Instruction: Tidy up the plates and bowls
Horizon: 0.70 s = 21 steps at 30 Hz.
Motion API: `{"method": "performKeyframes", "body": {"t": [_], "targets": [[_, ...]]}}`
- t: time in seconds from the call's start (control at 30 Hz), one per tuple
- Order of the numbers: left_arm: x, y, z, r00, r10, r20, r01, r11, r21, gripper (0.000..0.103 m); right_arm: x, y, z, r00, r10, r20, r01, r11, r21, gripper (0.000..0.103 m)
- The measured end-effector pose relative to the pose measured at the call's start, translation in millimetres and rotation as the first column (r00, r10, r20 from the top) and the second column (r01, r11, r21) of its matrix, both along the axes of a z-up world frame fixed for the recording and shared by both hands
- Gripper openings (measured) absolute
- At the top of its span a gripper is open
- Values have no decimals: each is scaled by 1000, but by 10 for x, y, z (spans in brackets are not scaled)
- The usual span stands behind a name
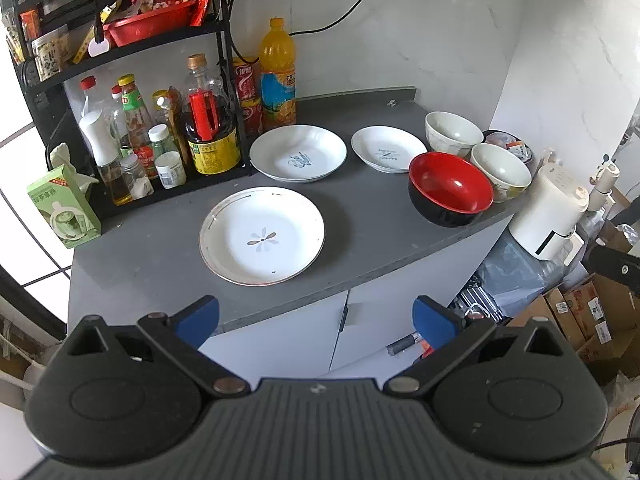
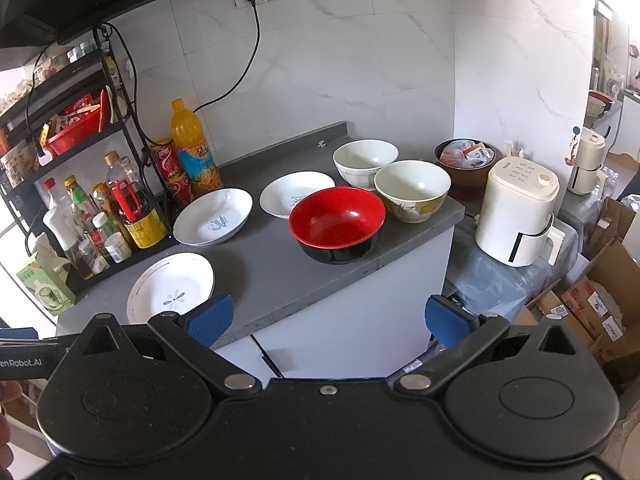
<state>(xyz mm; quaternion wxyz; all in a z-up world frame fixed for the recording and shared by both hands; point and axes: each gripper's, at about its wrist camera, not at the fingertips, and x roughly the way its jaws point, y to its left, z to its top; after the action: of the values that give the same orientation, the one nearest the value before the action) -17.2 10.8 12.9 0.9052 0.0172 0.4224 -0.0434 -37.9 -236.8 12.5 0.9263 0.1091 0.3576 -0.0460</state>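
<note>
Grey countertop (image 1: 360,248) over white cabinet. Directly on it: flower-print plate (image 1: 262,236) near front edge; two white plates (image 1: 298,153) (image 1: 389,149) behind; red-and-black bowl (image 1: 450,188) and two white bowls (image 1: 453,133) (image 1: 501,172) at right; black condiment rack (image 1: 120,128), orange bottle (image 1: 277,76), tissue box (image 1: 64,212) at left.

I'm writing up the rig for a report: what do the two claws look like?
Both match: the left claw and right claw have blue padded fingertips on black linkage arms with silver pivot pins, rounded black housings and a ribbed centre plate. White lettering marks a bar beside the right one.
</note>
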Motion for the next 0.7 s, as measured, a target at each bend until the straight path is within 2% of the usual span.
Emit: {"method": "performKeyframes", "body": {"t": [0.7], "targets": [[-186,1,48,1000,14,1,-14,1000,-18,102,-128,18,7,999,36,-27,-36,999,-8,103]]}}
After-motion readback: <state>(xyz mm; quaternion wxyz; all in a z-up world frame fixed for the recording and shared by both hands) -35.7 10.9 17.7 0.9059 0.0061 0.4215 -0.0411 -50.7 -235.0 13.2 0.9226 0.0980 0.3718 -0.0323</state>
